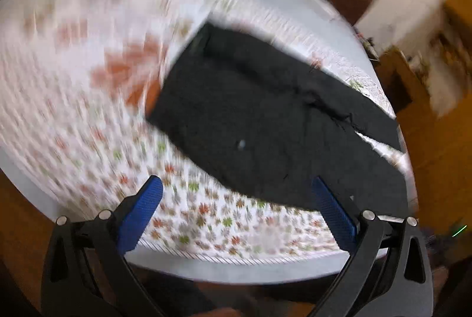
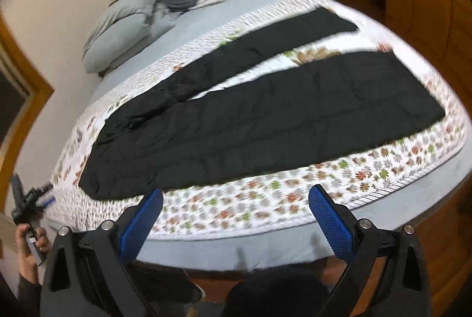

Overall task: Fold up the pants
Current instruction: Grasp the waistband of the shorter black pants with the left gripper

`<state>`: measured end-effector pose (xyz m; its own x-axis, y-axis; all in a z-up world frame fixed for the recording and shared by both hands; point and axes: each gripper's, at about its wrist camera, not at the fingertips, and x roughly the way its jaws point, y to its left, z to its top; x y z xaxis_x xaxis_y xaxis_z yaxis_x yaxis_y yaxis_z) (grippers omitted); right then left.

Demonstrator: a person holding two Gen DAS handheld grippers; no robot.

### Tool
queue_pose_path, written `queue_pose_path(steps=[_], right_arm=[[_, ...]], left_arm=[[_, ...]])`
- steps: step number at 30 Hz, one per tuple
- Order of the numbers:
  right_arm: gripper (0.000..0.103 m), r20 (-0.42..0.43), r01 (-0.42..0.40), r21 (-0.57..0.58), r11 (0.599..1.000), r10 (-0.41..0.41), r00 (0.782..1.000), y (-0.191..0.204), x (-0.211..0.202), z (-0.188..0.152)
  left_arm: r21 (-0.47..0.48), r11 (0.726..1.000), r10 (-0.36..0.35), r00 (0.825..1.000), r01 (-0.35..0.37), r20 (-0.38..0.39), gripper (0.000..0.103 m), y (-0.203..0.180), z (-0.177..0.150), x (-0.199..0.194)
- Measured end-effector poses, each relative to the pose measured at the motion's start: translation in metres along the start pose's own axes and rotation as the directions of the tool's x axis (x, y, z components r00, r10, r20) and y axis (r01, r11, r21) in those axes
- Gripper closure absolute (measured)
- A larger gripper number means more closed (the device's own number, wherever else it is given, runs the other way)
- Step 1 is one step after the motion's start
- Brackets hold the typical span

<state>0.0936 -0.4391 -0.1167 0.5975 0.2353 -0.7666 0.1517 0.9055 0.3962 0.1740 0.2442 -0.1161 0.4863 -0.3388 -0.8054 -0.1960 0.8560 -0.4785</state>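
Both blue-padded grippers — left gripper (image 1: 236, 196), right gripper (image 2: 236, 199) — spread wide, holding nothing, above the flower-print quilt (image 2: 265, 208); black pants (image 2: 265, 125) lie flat — untouched.

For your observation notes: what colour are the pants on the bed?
Black pants, clearest in the right wrist view.

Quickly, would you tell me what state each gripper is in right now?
Left gripper: open, holding nothing, above the bed by the black pants.
Right gripper: open, holding nothing.
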Motion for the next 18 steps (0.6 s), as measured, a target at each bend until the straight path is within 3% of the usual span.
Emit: queue_pose_path(steps=[1, 2, 10, 14, 18], right_arm=[[0.003, -0.005, 0.004, 0.025, 1.000, -0.004, 1.000, -0.013, 0.006, 0.004], [0.003, -0.008, 0.012, 0.045, 0.999, -0.011, 1.000, -0.023, 0.011, 0.007], [0.003, -0.034, 0.036, 0.150, 0.988, -0.031, 0.999, -0.073, 0.031, 0.010], [0.003, -0.028, 0.021, 0.173, 0.985, -0.017, 0.999, -0.083, 0.034, 0.011], [0.003, 0.002, -0.059, 0.246, 0.967, 0.060, 0.998, -0.107, 0.030, 0.019]], left_arm=[[-0.068, 0.996, -0.066, 0.998, 0.065, -0.015, 0.003, 0.017, 0.010, 0.010], [-0.093, 0.993, -0.080, 0.997, 0.078, -0.018, 0.003, 0.025, 0.017, 0.016], [-0.201, 0.980, -0.013, 0.998, 0.000, -0.065, 0.003, 0.066, 0.055, 0.074], [-0.250, 0.968, -0.047, 0.998, 0.036, -0.039, 0.003, 0.074, 0.069, 0.091], [-0.232, 0.971, -0.067, 0.997, 0.055, -0.044, 0.003, 0.061, 0.072, 0.107]])
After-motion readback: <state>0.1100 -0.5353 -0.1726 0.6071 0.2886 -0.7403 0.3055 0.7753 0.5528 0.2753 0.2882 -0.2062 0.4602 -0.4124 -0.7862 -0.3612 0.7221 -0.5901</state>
